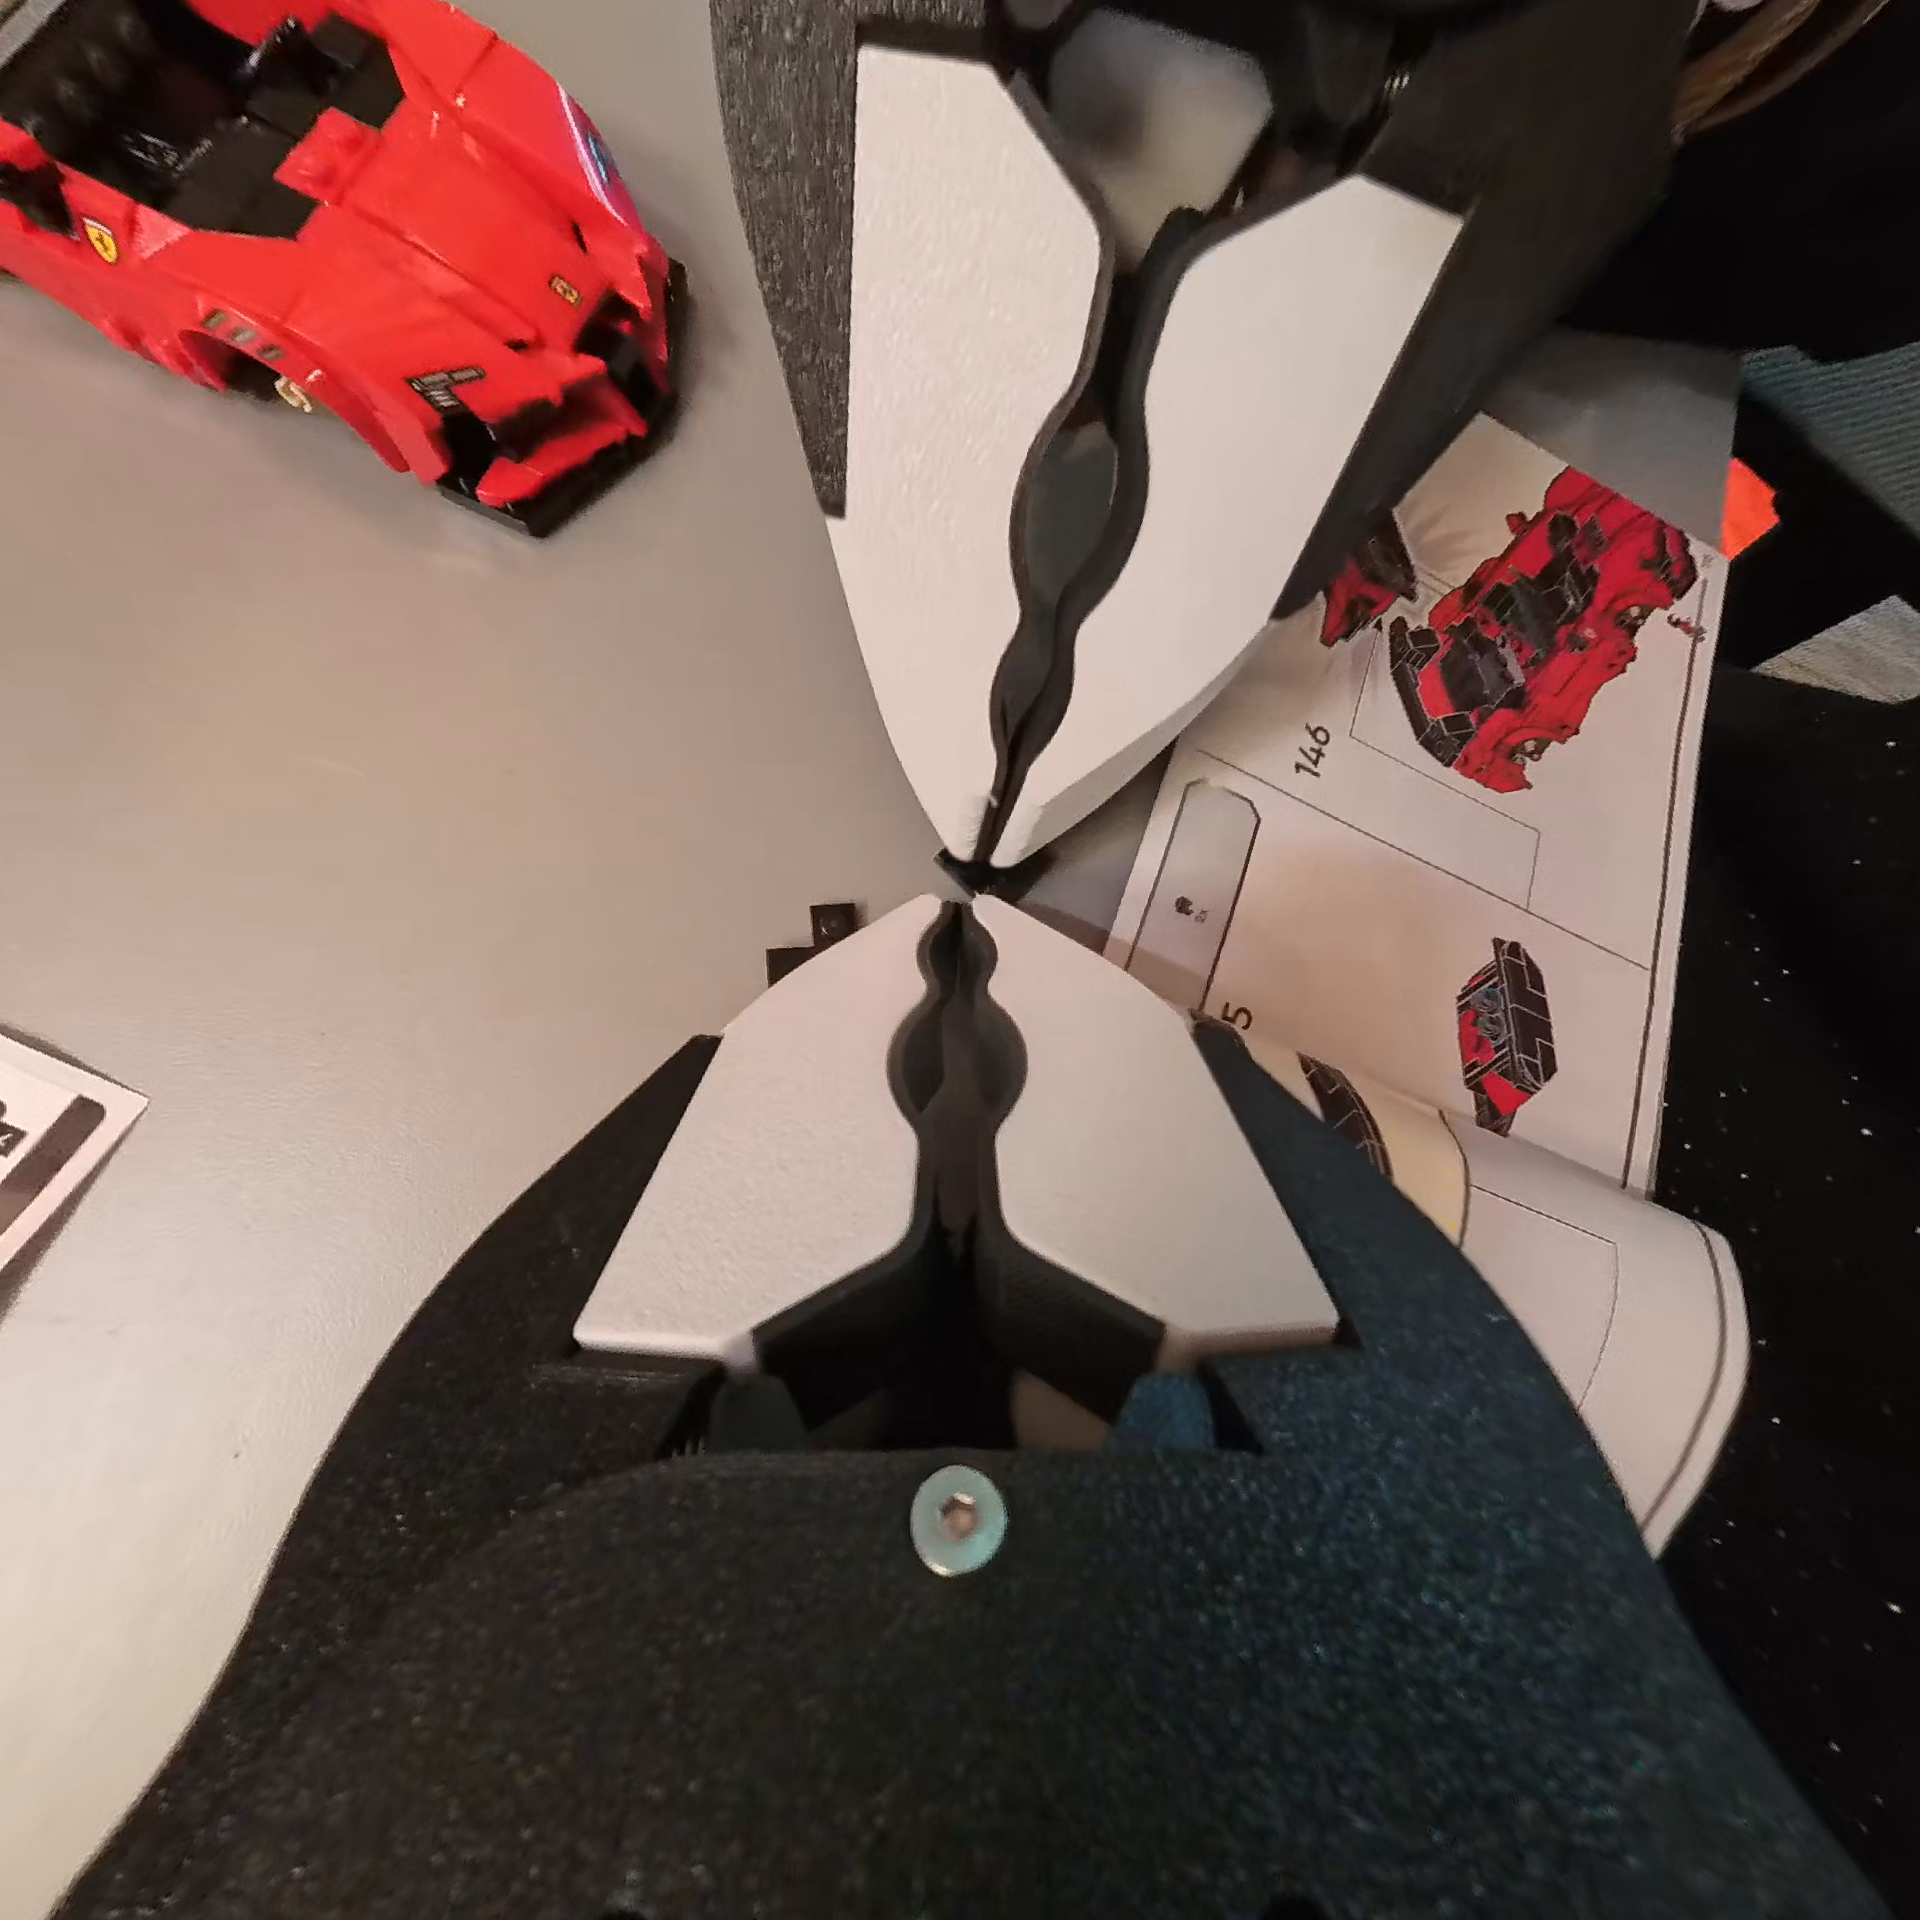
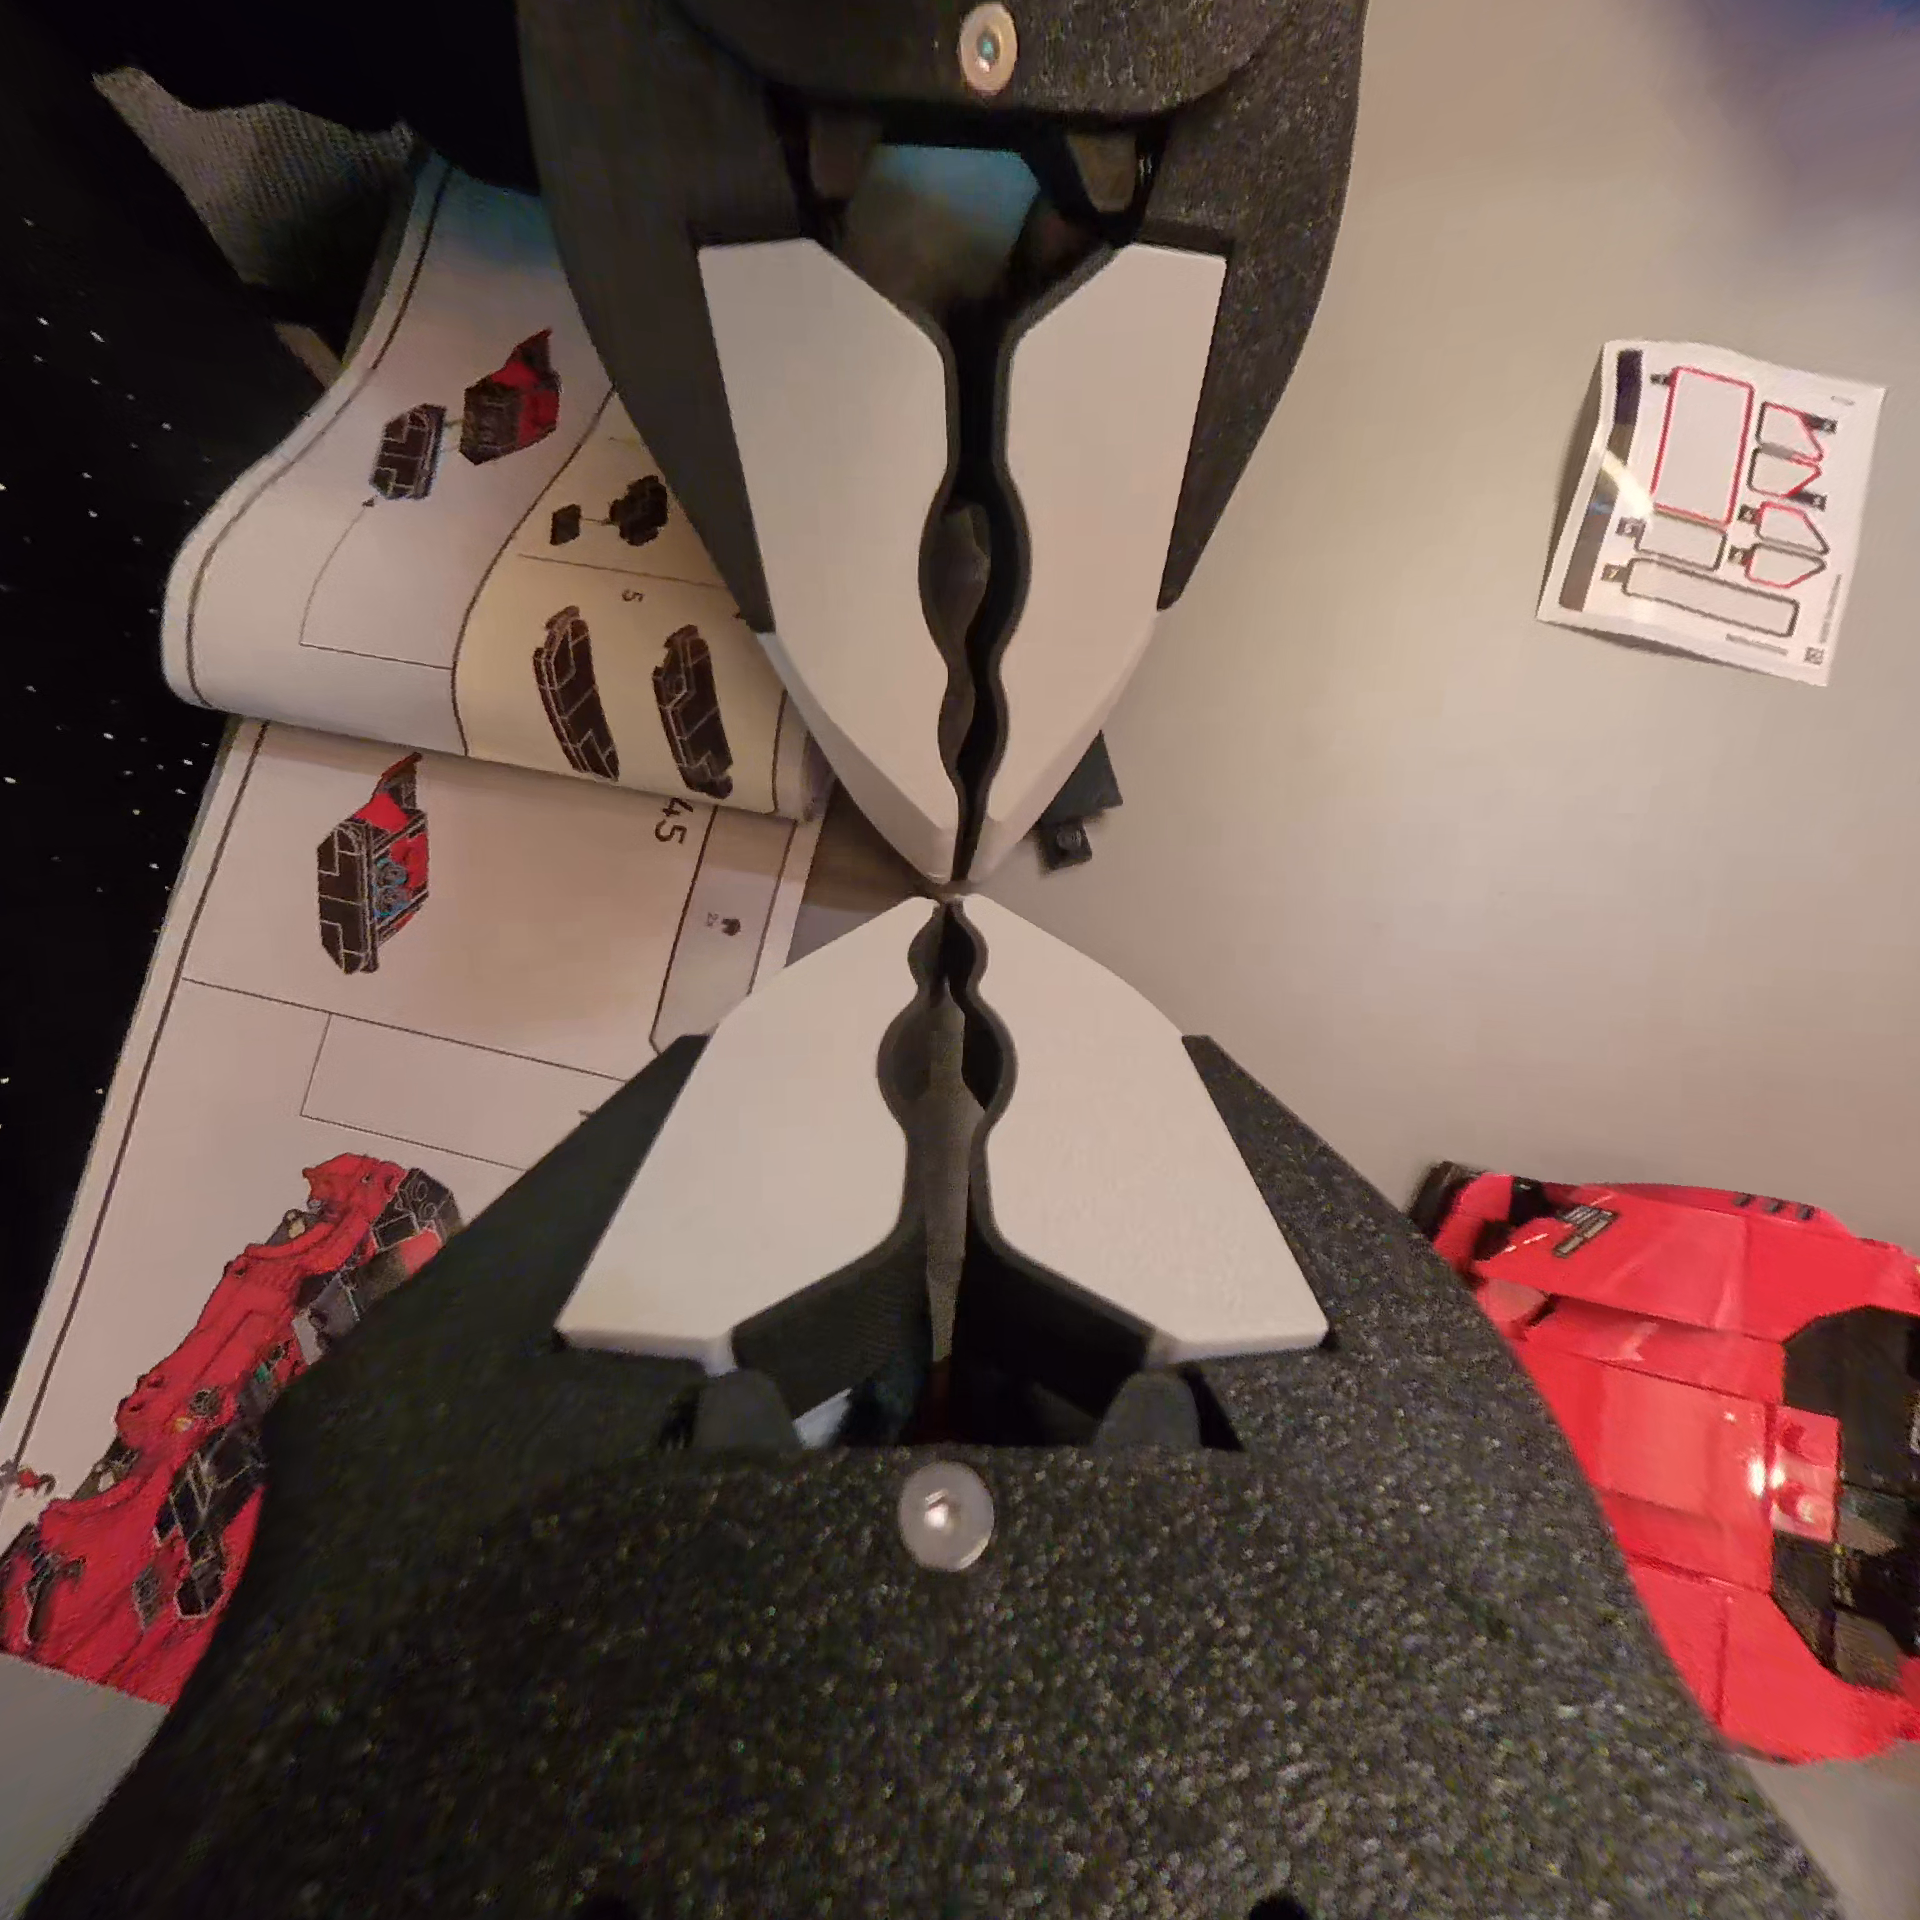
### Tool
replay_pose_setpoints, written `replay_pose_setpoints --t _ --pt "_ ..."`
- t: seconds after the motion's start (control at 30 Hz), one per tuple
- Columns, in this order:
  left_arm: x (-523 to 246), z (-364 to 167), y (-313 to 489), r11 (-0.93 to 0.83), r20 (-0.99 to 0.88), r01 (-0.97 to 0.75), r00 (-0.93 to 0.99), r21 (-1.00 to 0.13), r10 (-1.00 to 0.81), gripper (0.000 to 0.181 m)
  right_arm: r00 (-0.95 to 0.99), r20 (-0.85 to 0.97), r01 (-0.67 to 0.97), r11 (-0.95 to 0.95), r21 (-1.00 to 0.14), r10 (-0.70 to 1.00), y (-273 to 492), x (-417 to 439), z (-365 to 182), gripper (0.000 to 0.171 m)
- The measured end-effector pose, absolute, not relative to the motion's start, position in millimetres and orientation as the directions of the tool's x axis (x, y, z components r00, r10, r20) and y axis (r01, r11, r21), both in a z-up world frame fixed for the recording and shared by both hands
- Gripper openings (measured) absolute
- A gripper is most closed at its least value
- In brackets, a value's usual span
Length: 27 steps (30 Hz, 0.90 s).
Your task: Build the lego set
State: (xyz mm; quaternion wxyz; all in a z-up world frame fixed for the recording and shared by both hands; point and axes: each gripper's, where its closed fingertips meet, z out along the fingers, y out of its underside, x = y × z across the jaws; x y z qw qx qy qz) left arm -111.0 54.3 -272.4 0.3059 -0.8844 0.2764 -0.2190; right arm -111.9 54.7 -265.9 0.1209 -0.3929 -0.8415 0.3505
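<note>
In the left wrist view my left gripper (image 1: 956, 912) comes in from below with its fingers closed together. My right gripper (image 1: 992, 831) comes in from above, tip to tip with it. A small black lego piece (image 1: 977, 873) is pinched at the right gripper's fingertips and sits just off the left gripper's tips. In the right wrist view my right gripper (image 2: 951, 906) and the left gripper (image 2: 964, 871) meet the same way, and the piece hardly shows there. The red lego car (image 1: 343, 260) stands on the grey table (image 1: 416, 779), far left of the grippers. It also shows in the right wrist view (image 2: 1662, 1403).
The open instruction booklet (image 1: 1455, 831) lies at the table's edge beside the grippers and shows in the right wrist view too (image 2: 416, 883). A flat black lego plate (image 1: 831, 923) lies on the table under the left gripper (image 2: 1070, 840). A sticker sheet (image 2: 1714, 509) lies farther off. Left and right tips are no more than a few centimetres apart.
</note>
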Motion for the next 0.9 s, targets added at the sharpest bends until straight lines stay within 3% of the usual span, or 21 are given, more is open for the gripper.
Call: replay_pose_setpoints --t 0.57,0.9 --pt "-108.2 -275.0 55.3 -0.638 0.202 -0.372 0.738 -0.674 -0.643 0.0 -0.585 -0.071 0.725 0.481 -0.493 0.808 54.5 -110.9 -270.7 0.0" --pt "-107.6 -274.6 54.2 -0.632 0.203 -0.357 0.741 -0.688 -0.64 0.0 -0.497 0.127 0.766 0.502 -0.402 0.859 56.2 -110.7 -270.9 0.001"
